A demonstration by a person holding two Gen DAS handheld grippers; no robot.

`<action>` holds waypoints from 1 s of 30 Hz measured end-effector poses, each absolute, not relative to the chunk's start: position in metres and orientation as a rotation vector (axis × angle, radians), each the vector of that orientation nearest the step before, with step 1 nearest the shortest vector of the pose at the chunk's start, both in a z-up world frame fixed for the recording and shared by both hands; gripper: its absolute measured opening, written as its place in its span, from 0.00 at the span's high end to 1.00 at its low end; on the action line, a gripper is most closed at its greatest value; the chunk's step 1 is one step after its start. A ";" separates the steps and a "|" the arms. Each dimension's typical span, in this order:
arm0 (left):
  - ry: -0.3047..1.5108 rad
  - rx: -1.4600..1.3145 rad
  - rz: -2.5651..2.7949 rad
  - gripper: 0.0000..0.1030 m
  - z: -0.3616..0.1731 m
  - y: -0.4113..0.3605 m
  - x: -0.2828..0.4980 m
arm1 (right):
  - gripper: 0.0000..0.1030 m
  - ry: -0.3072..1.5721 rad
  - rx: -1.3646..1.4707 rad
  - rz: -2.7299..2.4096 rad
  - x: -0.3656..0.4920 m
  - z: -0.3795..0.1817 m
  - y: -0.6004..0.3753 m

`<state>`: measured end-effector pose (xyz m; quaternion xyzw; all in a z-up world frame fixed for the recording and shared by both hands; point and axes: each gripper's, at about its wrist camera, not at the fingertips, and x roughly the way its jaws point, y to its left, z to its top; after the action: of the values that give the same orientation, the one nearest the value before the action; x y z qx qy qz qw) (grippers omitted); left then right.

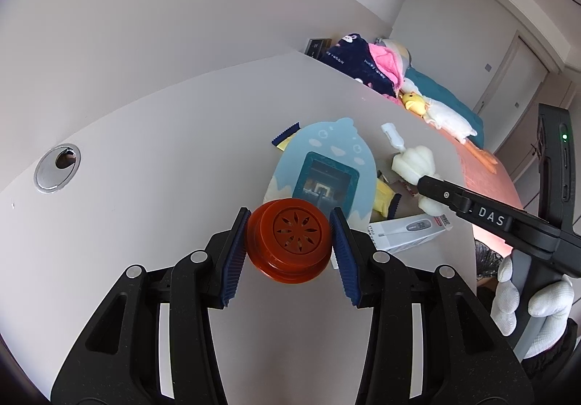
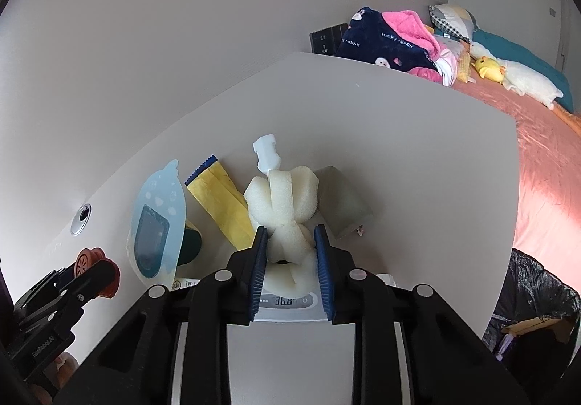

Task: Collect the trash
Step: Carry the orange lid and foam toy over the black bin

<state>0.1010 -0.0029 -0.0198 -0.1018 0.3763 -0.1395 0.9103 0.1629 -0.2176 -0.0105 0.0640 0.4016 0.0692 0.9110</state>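
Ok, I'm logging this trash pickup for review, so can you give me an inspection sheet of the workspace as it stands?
Surface: pale desk with a round metal cable grommet.
Job's things: red vented cap; white foam piece; black-lined trash bin beside the desk.
Clutter: blue penguin-shaped package, yellow wrapper, thermometer box, small white plastic part.
Grippers: left gripper fingers flank the cap; right gripper shut on the foam.
Cables: nothing seen.
Surroundings: bed with pink sheet, navy blanket, yellow plush duck, wall socket.
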 end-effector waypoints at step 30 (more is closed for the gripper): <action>0.790 -0.157 -0.393 0.57 -0.001 -0.079 0.062 | 0.73 0.759 0.155 0.136 0.065 0.024 -0.284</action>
<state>0.0617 -0.0794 -0.0010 -0.0758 0.3819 -0.1900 0.9013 0.0655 -0.2844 0.0239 0.0755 0.3700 0.0660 0.9236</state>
